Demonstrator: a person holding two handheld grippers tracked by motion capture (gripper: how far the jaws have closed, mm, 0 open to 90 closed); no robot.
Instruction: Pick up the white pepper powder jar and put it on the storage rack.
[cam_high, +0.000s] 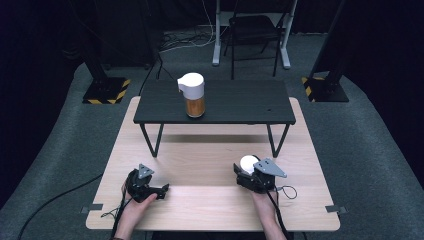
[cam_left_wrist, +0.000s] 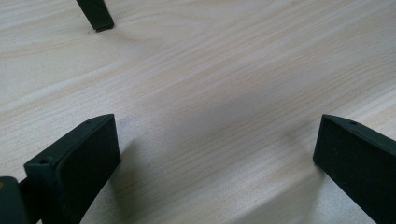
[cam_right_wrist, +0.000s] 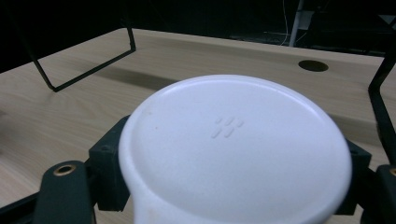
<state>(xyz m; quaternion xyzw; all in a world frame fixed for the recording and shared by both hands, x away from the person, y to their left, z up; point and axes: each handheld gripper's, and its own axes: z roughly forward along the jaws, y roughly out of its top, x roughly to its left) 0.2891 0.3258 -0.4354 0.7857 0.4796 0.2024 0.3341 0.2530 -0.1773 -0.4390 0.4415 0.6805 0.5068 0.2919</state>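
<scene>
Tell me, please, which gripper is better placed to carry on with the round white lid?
The right gripper: the round white lid sits between its jaws. The left gripper stands open over bare light wooden table.

High view: fixed above near edge, facing forward and down over whole wooden surface. Left gripper view: close, angled down at bare wood. Right gripper view: very close behind white lid, facing level across; shares lid with high view.
</scene>
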